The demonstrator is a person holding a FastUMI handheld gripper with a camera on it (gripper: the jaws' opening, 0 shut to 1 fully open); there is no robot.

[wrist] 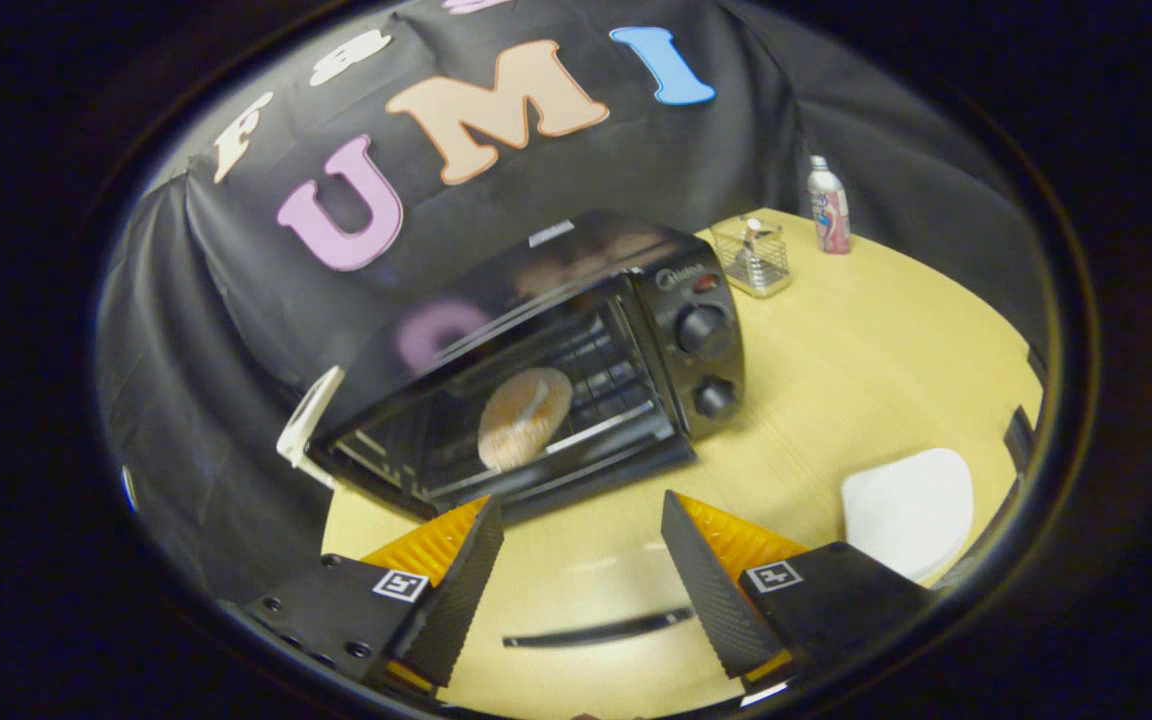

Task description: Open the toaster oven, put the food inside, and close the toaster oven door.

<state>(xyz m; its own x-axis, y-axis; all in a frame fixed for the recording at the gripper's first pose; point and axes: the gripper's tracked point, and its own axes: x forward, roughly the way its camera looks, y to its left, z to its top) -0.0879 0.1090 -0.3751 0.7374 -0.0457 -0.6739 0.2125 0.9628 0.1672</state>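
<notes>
The black toaster oven [576, 350] stands tilted in my view on the wooden table [856, 380], just beyond my fingertips. Its glass door looks shut against the front. Through the glass I see a round, pale-brown piece of food [524, 417] lying on the wire rack inside. Two black knobs [704, 328] sit on the panel to the right of the door. My gripper [581, 505] is open above the table just in front of the door's lower edge, with nothing between its fingers.
An empty white plate [911, 510] lies on the table beside my right finger. A small clear wire-framed holder [751, 255] and a bottle [828, 205] stand at the far side of the table. A white object [308, 420] sticks out at the oven's left end.
</notes>
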